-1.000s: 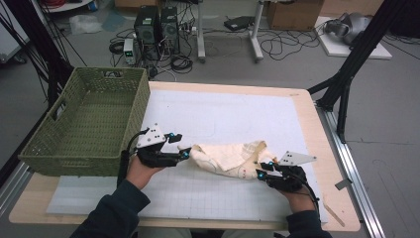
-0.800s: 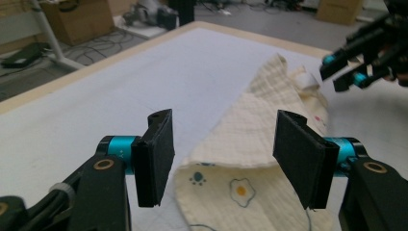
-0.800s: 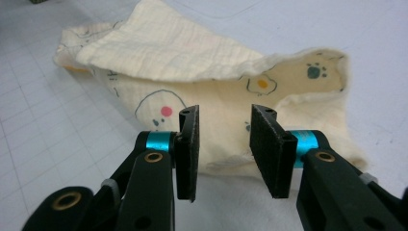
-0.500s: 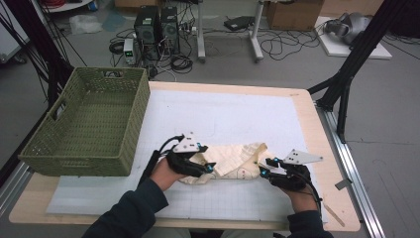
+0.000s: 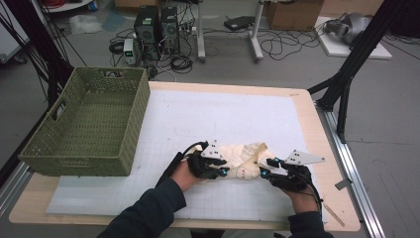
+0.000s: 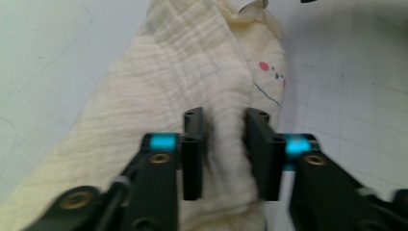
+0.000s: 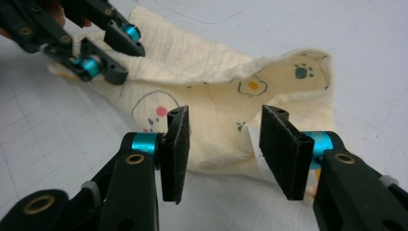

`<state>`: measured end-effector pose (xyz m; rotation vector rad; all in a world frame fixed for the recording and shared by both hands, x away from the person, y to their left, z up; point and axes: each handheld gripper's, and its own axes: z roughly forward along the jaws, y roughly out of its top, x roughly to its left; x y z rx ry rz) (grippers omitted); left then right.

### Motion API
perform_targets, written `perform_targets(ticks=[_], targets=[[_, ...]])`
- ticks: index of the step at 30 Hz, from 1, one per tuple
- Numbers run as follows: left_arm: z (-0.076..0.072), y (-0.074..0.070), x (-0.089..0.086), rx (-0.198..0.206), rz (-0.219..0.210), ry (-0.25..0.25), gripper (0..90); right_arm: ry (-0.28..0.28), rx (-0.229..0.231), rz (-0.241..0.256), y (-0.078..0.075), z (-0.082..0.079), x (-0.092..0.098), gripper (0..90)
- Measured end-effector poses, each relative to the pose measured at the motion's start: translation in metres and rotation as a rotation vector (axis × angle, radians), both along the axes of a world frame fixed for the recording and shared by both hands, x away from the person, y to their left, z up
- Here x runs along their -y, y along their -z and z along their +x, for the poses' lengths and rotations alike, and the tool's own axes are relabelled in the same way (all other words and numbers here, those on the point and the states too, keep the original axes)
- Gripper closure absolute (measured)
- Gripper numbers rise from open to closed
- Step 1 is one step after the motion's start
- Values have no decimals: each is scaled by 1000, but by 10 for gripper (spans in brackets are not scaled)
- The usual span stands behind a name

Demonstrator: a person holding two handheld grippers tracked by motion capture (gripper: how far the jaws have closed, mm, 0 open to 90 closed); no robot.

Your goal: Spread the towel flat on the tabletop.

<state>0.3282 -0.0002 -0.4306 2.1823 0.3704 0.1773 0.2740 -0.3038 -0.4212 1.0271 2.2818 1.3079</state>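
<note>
A cream muslin cloth [image 5: 246, 155] with small printed figures lies bunched on the white grid mat [image 5: 223, 114] near the table's front. My left gripper [image 5: 225, 172] rests on the cloth's left part. In the left gripper view, its jaws [image 6: 225, 115] are shut on a raised fold of the cloth [image 6: 183, 62]. My right gripper [image 5: 265, 167] sits at the cloth's right end. It stands open [image 7: 223, 113], with the cloth's near corner [image 7: 216, 82] lying between and beyond its pads. The left gripper [image 7: 118, 53] shows at the upper left of the right gripper view.
A green woven basket [image 5: 141, 119] stands on the table's left side, with nothing inside. The wooden table edge [image 5: 317, 129] runs along the right. Computers, cables and stand legs are on the floor beyond the table.
My left gripper has travelled right from the cloth's left end, carrying that end over the rest, so the cloth is shorter. The right gripper has barely moved.
</note>
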Motion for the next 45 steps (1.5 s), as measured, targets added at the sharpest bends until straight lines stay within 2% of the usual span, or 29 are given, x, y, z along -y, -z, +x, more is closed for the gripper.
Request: perform_targets(ticks=[1, 2, 4, 5, 6, 8, 9, 10, 12, 16, 17, 18, 20, 24, 26, 28, 30, 32, 33, 34, 36, 37, 41, 42, 43, 45], targets=[[0, 0, 0, 0, 0, 0, 779, 0, 0, 0, 0, 0, 0, 536], [3, -2, -4, 1, -26, -19, 809, 2, -2, 4, 0, 0, 0, 535], [7, -4, -8, -19, -67, -38, 809, 2, -1, 5, 0, 0, 0, 533], [7, -4, -8, -19, -67, -38, 807, 1, -1, 2, 0, 0, 0, 533], [10, -5, -13, -39, -105, -49, 803, -1, -1, 2, 0, 0, -1, 533], [12, -7, -15, -40, -118, -54, 801, -3, -2, 0, 1, 1, -2, 533], [17, -11, -19, -25, -124, -81, 809, -5, -1, -2, 1, 1, -3, 533], [17, -11, -19, -25, -124, -81, 818, -3, -3, -4, 1, 1, -4, 533], [23, -14, -26, -16, -158, -161, 827, -6, -1, -3, 1, 1, -5, 534], [38, -13, -44, -53, -222, -286, 827, -9, -1, 1, 0, 0, -7, 535], [38, -13, -44, -53, -222, -286, 827, -13, 5, 3, -1, 0, -9, 537], [39, -14, -46, -42, -222, -320, 827, -20, 10, 5, -2, -1, -11, 541], [40, -14, -46, -39, -226, -336, 827, -40, 23, 3, -4, -1, -16, 547], [38, -12, -41, -41, -228, -311, 827, -112, 27, 2, -5, -3, -33, 558], [37, -13, -40, -44, -250, -300, 824, -144, 24, -14, -2, -4, -45, 546], [37, -14, -42, -53, -259, -307, 823, -158, 11, -60, 4, -3, -58, 532], [38, -15, -44, -50, -258, -313, 823, -165, 0, -133, 13, -1, -71, 536], [38, -16, -46, -51, -262, -315, 823, -150, -11, -208, 23, 2, -79, 571], [38, -16, -47, -48, -266, -316, 823, -145, -23, -219, 27, 5, -81, 581], [38, -16, -47, -48, -266, -316, 823, -144, -31, -196, 27, 6, -79, 631], [39, -17, -49, -45, -278, -318, 823, -147, -32, -208, 26, 7, -77, 776], [40, -18, -49, -49, -266, -315, 823, -156, -37, -203, 25, 8, -76, 845], [43, -22, -53, -37, -259, -318, 823, -174, -40, -240, 22, 7, -73, 872], [45, -24, -57, -34, -260, -325, 832, -192, -48, -262, 19, 5, -66, 873], [46, -24, -58, -39, -256, -325, 831, -208, -57, -251, 18, 5, -61, 873], [47, -23, -58, -51, -267, -322, 831, -206, -58, -228, 15, 3, -46, 873]])
